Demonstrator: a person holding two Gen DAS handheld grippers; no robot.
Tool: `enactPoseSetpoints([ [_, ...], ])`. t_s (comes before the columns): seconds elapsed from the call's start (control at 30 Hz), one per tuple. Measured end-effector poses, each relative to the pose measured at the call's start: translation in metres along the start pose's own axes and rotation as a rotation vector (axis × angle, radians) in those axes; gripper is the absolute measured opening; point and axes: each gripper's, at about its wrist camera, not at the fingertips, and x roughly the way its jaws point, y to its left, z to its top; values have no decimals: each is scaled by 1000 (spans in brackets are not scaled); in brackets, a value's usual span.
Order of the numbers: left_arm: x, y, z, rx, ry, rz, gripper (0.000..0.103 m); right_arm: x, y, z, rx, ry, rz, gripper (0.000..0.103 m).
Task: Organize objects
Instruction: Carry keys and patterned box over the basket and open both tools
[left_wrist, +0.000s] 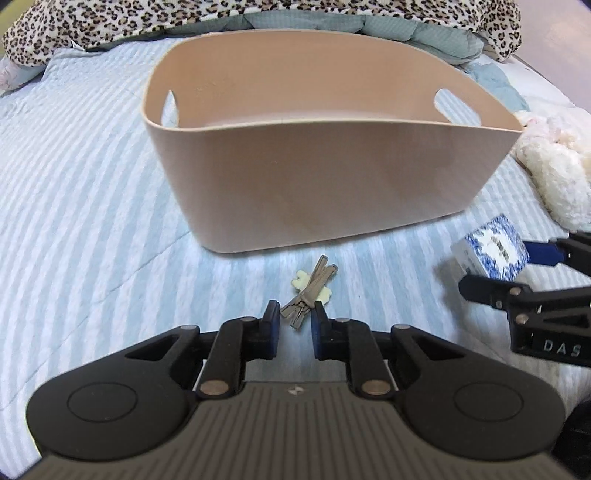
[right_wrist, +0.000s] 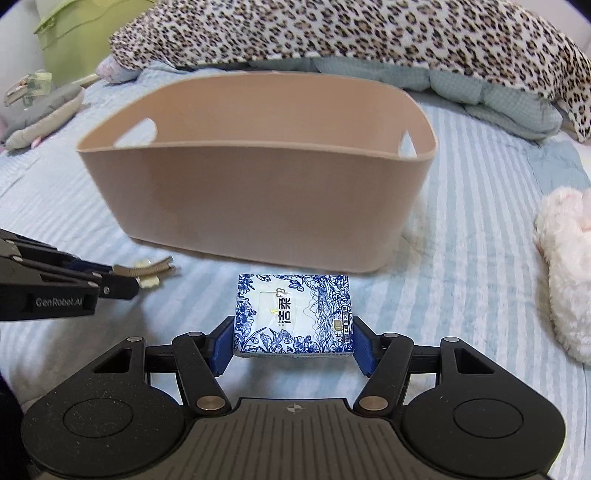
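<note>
Nearest, the right gripper (right_wrist: 293, 345) pinches a blue-and-white tissue pack (right_wrist: 293, 315) between its blue pads, both sides pressed against the pack, which sits low over the striped bedspread (right_wrist: 461, 258). The left gripper (left_wrist: 295, 319) has its jaws spread, flanking the near end of a grey hair clip (left_wrist: 308, 291) (a pale yellow piece beneath it) lying on the bedspread. Just beyond stands the beige basket (right_wrist: 258, 206), then a leopard-print blanket (right_wrist: 369, 33).
</note>
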Motion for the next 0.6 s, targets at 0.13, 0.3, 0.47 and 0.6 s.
enactPoseSetpoints([
  [0.13, -15, -8, 6, 5, -42, -6, 19, -21, 10, 4, -26, -51, 7, 60],
  [0.3, -43, -12, 12, 11, -118, -7, 19, -49, 18, 12, -32, -136, 10, 60],
  [0.47, -65, -12, 26, 2, -193, -32, 19, -76, 13, 27, -13, -254, -13, 60],
  [0.6, -81, -14, 38, 6, -256, -24, 19, -83, 6, 41, 0, -321, -43, 60],
])
